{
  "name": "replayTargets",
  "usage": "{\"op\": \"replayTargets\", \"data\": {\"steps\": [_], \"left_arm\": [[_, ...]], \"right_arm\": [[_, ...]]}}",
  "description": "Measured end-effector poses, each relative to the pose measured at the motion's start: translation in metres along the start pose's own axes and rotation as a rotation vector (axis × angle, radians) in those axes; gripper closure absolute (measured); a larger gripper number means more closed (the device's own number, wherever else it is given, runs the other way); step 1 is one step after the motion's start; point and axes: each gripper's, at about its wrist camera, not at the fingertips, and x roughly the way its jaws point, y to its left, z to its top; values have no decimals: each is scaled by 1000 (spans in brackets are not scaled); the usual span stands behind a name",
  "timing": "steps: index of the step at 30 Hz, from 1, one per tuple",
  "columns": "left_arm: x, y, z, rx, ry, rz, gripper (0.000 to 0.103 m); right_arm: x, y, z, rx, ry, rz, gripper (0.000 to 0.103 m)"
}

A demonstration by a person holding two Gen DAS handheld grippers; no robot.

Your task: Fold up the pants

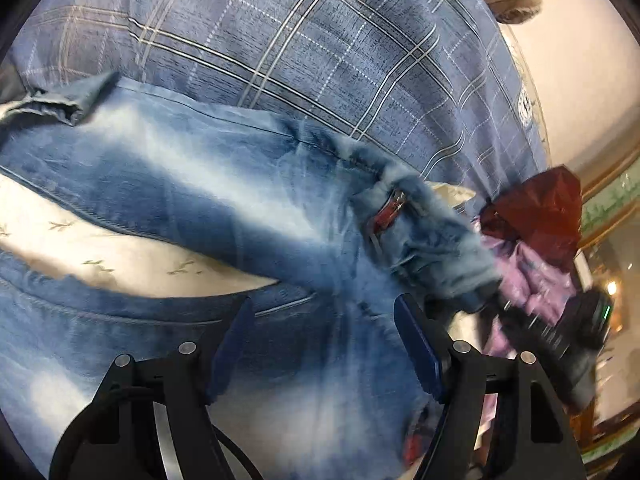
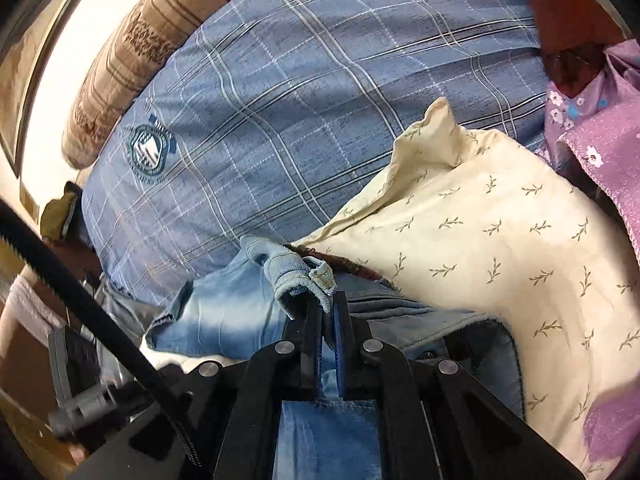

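Jeans (image 1: 208, 184) sprawl over cream pillow (image 2: 500, 240) and plaid bedcover (image 2: 320, 100), legs spread. Right gripper (image 2: 326, 312) fingers clamped shut on a denim edge, waistband or hem unclear, at 12 o'clock. Left gripper (image 1: 324, 340) fingers wide, empty, above the seat. Step: first grasp. Next: left needs matching edge.

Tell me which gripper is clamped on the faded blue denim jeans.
The right gripper, shut on a jeans hem; the left gripper hangs open above them.
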Motion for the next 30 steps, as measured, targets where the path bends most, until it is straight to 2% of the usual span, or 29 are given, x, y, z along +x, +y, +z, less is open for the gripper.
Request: {"op": "replayTargets", "data": {"steps": [5, 7, 9, 10, 11, 12, 13, 14, 16, 20, 23, 26, 27, 30], "left_arm": [[17, -21, 47, -89, -26, 12, 27], [32, -28, 60, -136, -8, 17, 26], [55, -35, 70, -135, 48, 77, 26], [69, -34, 72, -140, 75, 124, 33], [77, -30, 71, -170, 92, 153, 48], [84, -25, 72, -209, 105, 162, 54], [88, -21, 72, -235, 117, 165, 71], [89, -18, 71, -250, 128, 175, 93], [77, -25, 66, -249, 116, 187, 96], [28, -59, 32, -134, 57, 164, 97], [-2, -70, -8, -84, 40, 163, 97], [-20, -68, -49, -82, 53, 157, 98], [-24, -67, -64, -70, 71, 128, 98], [-37, -65, -105, -37, 93, 104, 97]], "right_arm": [[-8, -12, -9, 20, 24, 20, 99], [-10, -20, -17, 12, 35, 26, 99], [-14, -34, -27, 57, 49, 44, 99], [-16, -41, -29, 82, 60, 64, 99], [-18, -44, -31, 89, 61, 65, 99], [-19, -47, -31, 91, 64, 64, 99], [-19, -47, -30, 85, 70, 67, 99], [-18, -49, -29, 90, 74, 72, 99], [-18, -53, -29, 93, 79, 77, 99], [-32, -66, -26, 122, 45, 91, 99], [-44, -72, -26, 147, 19, 108, 99], [-55, -72, -35, 157, 7, 112, 99], [-62, -70, -42, 147, -1, 97, 98], [-78, -71, -54, 167, -33, 76, 98]]}}
